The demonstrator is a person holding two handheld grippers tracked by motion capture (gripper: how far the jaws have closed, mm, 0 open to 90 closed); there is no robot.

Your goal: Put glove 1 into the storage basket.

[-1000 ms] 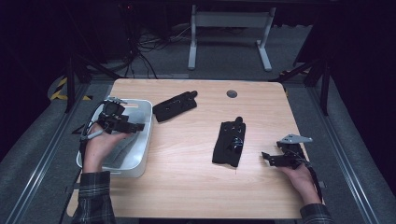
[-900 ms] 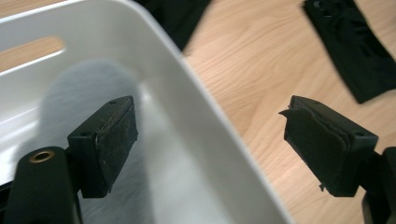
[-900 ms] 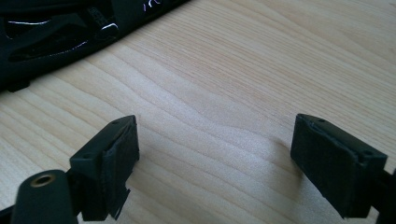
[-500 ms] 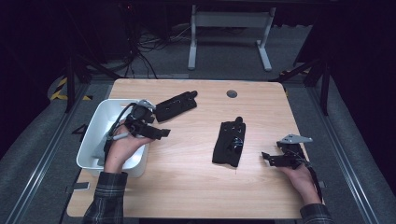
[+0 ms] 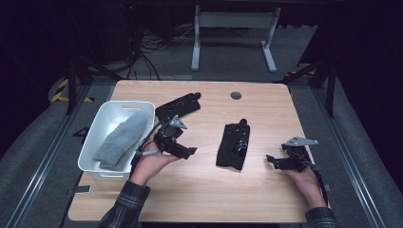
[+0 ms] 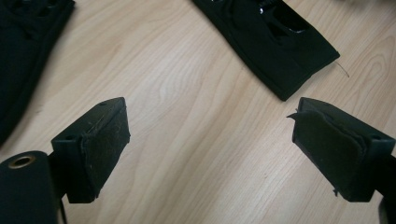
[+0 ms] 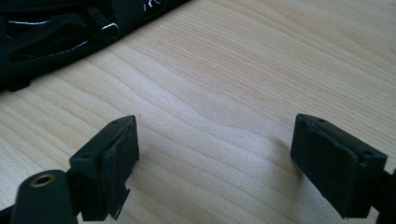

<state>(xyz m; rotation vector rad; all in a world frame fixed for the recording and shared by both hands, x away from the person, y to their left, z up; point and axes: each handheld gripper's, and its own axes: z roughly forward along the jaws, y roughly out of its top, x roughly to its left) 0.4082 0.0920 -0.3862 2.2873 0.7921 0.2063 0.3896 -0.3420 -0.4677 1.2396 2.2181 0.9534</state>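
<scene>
While the left gripper [image 5: 186,151] hovers just right of the white bin [image 5: 97,137], its jaws stand wide apart with nothing between them. In the left gripper view [image 6: 208,140] bare wood fills the gap between the two pads [image 6: 105,140], and the hemmed end of a black sock [image 6: 275,46] lies ahead of the right-hand pad, apart from it. A second dark cloth edge [image 6: 25,60] crosses the upper left corner of that view.

The bin sits at the table's [image 5: 199,199] left edge, its long side running roughly parallel to that edge. A grey sock [image 5: 121,140] lies inside it, reaching almost from end to end. A black sock [image 5: 179,107] lies flat beside the bin's far right corner, angled toward the table's middle. Another black sock [image 5: 233,146] lies near the centre, between the two grippers and touching neither.

The right gripper [image 5: 278,163] rests low near the right edge, held by the right hand [image 5: 304,183], jaws spread and empty. In the right gripper view [image 7: 215,163] open wood lies between the pads, with the black sock [image 7: 60,32] at upper left, well clear.

A wide strip of bare wood runs along the near edge. A round dark grommet [image 5: 235,95] sits near the far edge.
</scene>
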